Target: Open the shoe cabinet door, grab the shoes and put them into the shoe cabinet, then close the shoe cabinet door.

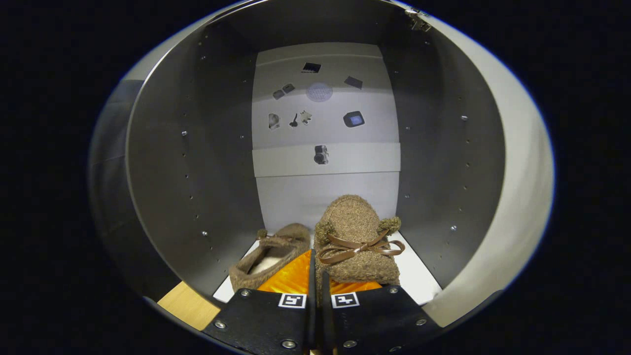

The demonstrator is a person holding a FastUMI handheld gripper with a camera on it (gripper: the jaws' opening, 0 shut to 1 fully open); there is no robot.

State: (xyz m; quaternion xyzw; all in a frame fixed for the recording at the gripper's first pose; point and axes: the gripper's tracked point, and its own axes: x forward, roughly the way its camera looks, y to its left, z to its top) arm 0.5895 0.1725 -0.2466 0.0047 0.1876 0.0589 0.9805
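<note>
1. Brown fuzzy fabric is what we are noting first: two slippers are lying on the white floor (419, 281) of the shoe cabinet (197, 162), with grey side walls rising at nine and three o'clock.

2. The right-hand slipper (357, 236) is standing toe-up just ahead of the fingers, at about one o'clock from the gripper (315, 276). A glossy brown ribbon bow (357, 248) is crossing its front, with small pom-like tufts on each side.

3. The left-hand slipper (268, 261) is lying at eleven o'clock from the fingers, tipped so that its pale lining is showing.

4. We are seeing the fingers drawn almost together, with only a thin gap between them. The edge of the right-hand slipper is sitting at that gap, but we cannot tell whether both fingers are pressing on it.

5. Progress, as we are judging it: the door must be open, since we are looking straight into the cabinet, and both slippers are already inside. What is remaining is letting go if the grip is on, backing out, and closing the door.

6. The back panel (325, 128) at twelve o'clock is pale, with small dark stickers scattered across it. A strip of light wood (187, 305) is showing at seven o'clock, outside the cabinet.

7. The slippers are looking soft and floppy; we are expecting them to slump rather than stand.
</note>
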